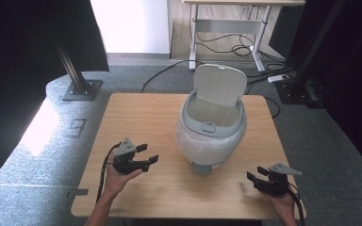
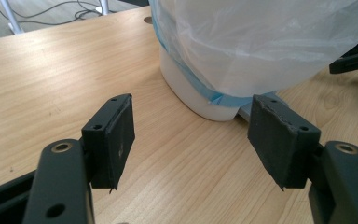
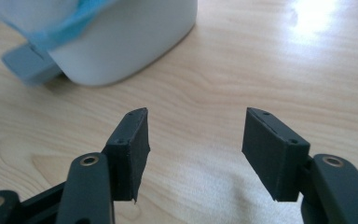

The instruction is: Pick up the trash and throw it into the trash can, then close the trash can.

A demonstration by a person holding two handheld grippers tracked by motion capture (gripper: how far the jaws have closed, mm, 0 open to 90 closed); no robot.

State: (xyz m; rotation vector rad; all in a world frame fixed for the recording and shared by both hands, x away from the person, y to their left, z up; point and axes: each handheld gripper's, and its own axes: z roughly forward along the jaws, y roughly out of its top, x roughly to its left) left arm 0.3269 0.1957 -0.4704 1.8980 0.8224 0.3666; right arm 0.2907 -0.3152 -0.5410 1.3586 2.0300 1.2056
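A small white pedal bin (image 1: 212, 127) stands in the middle of the wooden table (image 1: 136, 113), its lid (image 1: 219, 84) tipped up and back. A thin clear plastic bag (image 1: 193, 141) lines it and hangs over its outside. My left gripper (image 1: 148, 154) is held just above the table to the bin's left, open and empty, pointing at the bin's base (image 2: 193, 95). My right gripper (image 1: 256, 173) is near the front right corner, open with nothing between its jaws. The bin's grey foot pedal (image 3: 30, 63) faces the front edge.
Black stand bases sit on the carpet at the back left (image 1: 81, 89) and back right (image 1: 301, 89). Cables (image 1: 226, 47) lie under a desk (image 1: 245, 2) behind the table. Bare tabletop lies between the two grippers in front of the bin.
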